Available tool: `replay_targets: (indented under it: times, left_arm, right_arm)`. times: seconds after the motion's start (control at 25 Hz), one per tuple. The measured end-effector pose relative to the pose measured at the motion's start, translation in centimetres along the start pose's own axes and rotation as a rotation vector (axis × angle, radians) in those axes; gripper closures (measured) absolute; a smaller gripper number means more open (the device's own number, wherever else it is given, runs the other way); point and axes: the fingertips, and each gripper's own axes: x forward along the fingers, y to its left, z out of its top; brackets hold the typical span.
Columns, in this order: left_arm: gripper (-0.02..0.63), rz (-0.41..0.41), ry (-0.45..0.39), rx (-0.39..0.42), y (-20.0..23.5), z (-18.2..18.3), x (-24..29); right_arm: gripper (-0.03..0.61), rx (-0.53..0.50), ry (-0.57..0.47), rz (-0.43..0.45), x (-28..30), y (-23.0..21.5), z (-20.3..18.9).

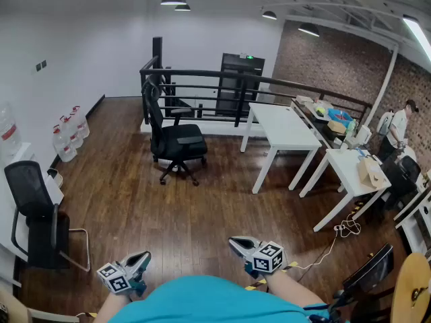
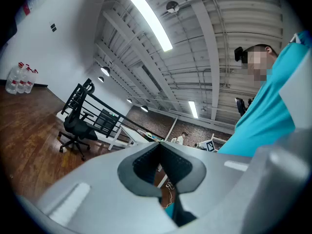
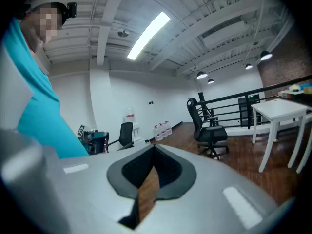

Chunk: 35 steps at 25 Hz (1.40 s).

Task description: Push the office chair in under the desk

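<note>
A black office chair on castors stands out on the wood floor, apart from the white desk to its right. The chair also shows in the left gripper view and the right gripper view. My left gripper is held low at the bottom left, close to my body, shut with nothing between its jaws. At the bottom centre, my right gripper is likewise shut and empty. Both are far from the chair.
A second white desk stands at the right with a box on it. A black railing runs behind the chair. Another black chair stands at the left wall, near water bottles. A person stands at the far right. A cable lies on the floor.
</note>
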Motion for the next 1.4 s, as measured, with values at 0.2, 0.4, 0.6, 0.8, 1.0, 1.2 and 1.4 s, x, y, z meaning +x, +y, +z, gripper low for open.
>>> replay_targets:
  times: [0.2, 0.4, 0.6, 0.8, 1.0, 1.2, 1.4]
  left_arm:
    - [0.591, -0.039, -0.010, 0.026, -0.9, 2.2, -0.8]
    - [0.589, -0.043, -0.031, 0.035, 0.0, 4.7, -3.9]
    - [0.591, 0.022, -0.029, 0.004, 3.5, 5.3, -8.7]
    - [0.591, 0.029, -0.026, 0.009, 4.8, 7.6, -12.2]
    - [0.591, 0.062, -0.035, 0.017, 8.2, 9.5, -14.5]
    - [0.591, 0.066, -0.025, 0.043, 10.0, 10.5, -12.3]
    - [0.591, 0.184, -0.016, 0.032, 17.4, 9.7, -8.7]
  right_arm:
    - [0.578, -0.006, 0.002, 0.002, 1.6, 1.1, 0.8]
    - [0.578, -0.017, 0.003, 0.007, 4.7, 3.0, 1.9]
    - [0.578, -0.023, 0.008, 0.015, 8.5, 5.4, 2.5]
    - [0.578, -0.017, 0.015, 0.024, 12.1, 7.5, 3.3]
    - [0.578, -0.010, 0.030, 0.043, 16.5, 7.3, 3.3]
    - [0.578, 0.011, 0.022, 0.073, 20.1, 3.0, 3.1]
    - [0.578, 0.017, 0.010, 0.141, 25.1, -4.4, 3.5]
